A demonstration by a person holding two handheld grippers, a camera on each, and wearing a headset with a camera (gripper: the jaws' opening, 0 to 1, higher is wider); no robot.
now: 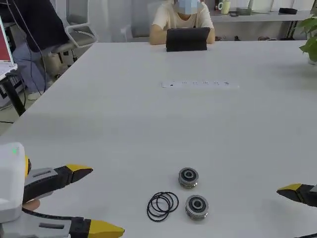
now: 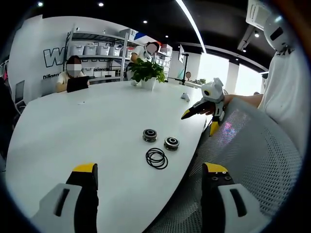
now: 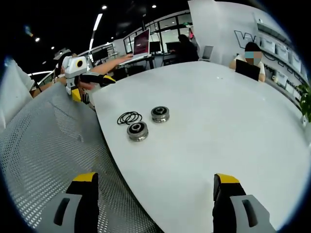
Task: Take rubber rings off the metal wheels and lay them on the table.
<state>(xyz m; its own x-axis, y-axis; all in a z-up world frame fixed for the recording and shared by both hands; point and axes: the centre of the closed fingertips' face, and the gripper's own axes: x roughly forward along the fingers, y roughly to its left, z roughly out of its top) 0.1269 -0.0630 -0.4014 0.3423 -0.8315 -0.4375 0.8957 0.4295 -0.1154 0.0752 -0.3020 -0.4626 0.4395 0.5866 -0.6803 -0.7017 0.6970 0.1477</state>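
The rubber rings (image 1: pixel 162 206) lie flat on the white worktop (image 1: pixel 148 124), several thin black loops overlapping in a loose pile close to my edge. I place everything else from that pile.

Just to the right of the pile, beside it but not touching, sits the near metal wheel (image 1: pixel 197 207). It lies on its flat side with its dark hub facing up. The far metal wheel (image 1: pixel 188 177) lies the same way, a little beyond the pile and to its right, close to the first wheel but apart from it. I cannot tell whether either wheel has a ring left in its groove.

My left hand-held gripper (image 1: pixel 106 201) is well to the left of the pile. Its yellow-tipped jaws are spread wide with nothing between them, and they point across toward the rings. My right hand-held gripper (image 3: pixel 155 178) is well to the right of the pile, past both wheels. Its jaws are just as wide apart and have hold of nothing. Neither one touches a ring or a wheel.

Far beyond the pile, a strip of sockets (image 1: pixel 200 84) is set into the worktop. Farther still, a person (image 1: pixel 183 17) sits at the opposite side behind a dark tablet (image 1: pixel 187 38). A leafy plant (image 1: pixel 309 39) stands far off to the right.
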